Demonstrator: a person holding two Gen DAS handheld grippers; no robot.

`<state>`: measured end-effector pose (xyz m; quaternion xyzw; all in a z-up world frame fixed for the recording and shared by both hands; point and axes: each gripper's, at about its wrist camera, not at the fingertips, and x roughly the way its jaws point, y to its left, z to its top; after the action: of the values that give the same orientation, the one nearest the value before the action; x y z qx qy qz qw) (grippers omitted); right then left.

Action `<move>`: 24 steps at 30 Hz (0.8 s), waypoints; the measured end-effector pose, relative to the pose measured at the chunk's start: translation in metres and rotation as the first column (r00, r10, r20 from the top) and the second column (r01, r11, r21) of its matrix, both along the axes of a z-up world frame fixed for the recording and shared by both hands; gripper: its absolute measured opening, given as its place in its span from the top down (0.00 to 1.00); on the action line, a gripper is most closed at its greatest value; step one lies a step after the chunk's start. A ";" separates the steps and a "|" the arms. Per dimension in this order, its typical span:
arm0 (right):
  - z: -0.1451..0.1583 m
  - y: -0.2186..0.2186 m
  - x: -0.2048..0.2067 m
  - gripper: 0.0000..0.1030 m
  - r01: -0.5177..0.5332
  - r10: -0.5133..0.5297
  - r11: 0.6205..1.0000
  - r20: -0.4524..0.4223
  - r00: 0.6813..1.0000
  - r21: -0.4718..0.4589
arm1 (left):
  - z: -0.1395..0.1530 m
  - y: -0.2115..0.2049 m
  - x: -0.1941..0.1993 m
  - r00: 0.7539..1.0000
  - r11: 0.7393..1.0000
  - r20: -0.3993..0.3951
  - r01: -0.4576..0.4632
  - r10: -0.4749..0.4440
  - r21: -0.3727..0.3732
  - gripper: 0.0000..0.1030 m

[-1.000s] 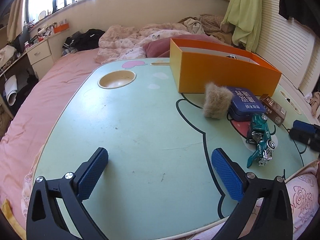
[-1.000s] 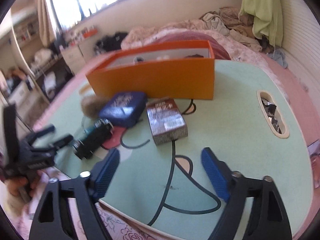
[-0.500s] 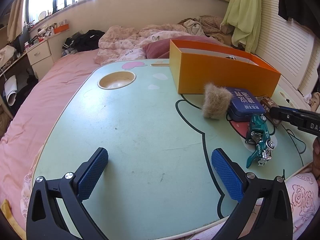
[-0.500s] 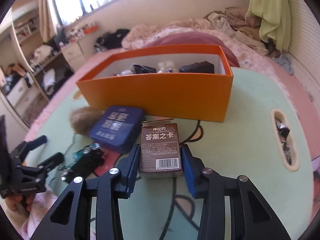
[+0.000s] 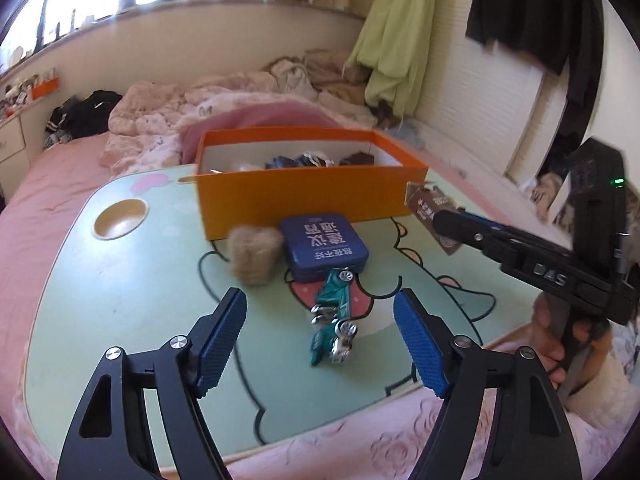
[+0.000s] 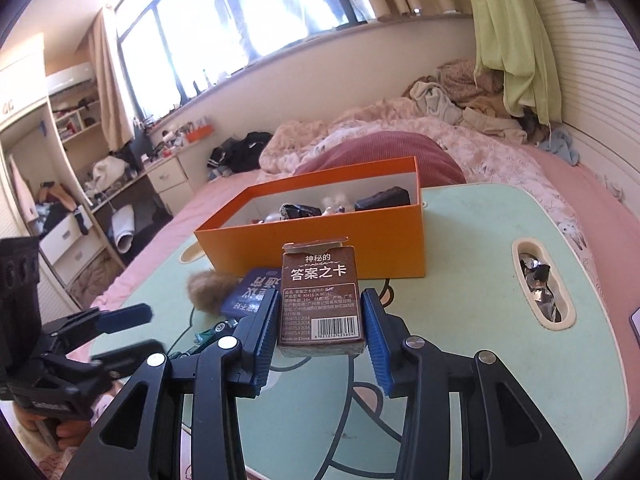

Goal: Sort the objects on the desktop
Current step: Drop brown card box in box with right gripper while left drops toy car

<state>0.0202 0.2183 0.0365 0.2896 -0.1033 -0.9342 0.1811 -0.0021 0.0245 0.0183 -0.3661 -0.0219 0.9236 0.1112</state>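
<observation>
From the left wrist view we have our left gripper (image 5: 320,344) hanging over the near edge of the green table (image 5: 120,300), its jaws closing but with nothing pinched; the teal toy car (image 5: 334,316) lies on the tabletop in the gap between the blue pads, untouched. Just beyond it sit the blue tin (image 5: 324,246) and the furry brown puff (image 5: 254,254), side by side and close against the front wall of the orange box (image 5: 304,196). Off to the right, our right gripper (image 5: 448,222) carries the brown card box (image 5: 430,208) clear of the table, near the box's right corner.

Over on the right wrist view, the right gripper (image 6: 320,332) is clamped on the brown card box (image 6: 320,300), pads pressed to its two sides, the pack upright and lifted in front of the orange box (image 6: 320,240). Several dark and pale items already lie inside it.

So we reckon sorting is partly done: some things are binned, the card pack is on its way, and the car, tin and puff remain on the table.
</observation>
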 end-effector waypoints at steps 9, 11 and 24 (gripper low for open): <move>0.003 0.007 -0.002 0.61 0.002 -0.002 1.000 0.003 1.000 -0.020 | -0.015 0.000 -0.015 0.998 1.000 0.065 0.013 -0.013 0.004 0.74; 0.012 0.004 -0.005 0.61 -0.001 0.001 1.000 -0.011 1.000 -0.006 | -0.003 -0.005 -0.016 1.000 1.000 0.028 0.005 -0.006 0.011 0.74; 0.063 -0.013 -0.106 0.33 0.087 -0.082 0.994 0.077 0.994 -0.067 | 0.099 -0.017 -0.041 0.973 0.978 -0.107 -0.198 0.204 0.070 0.32</move>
<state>-0.0861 0.2052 0.0995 0.3129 -0.1548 -0.9254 0.1474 -0.0432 0.0071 0.1177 -0.3053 -0.0799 0.9485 0.0290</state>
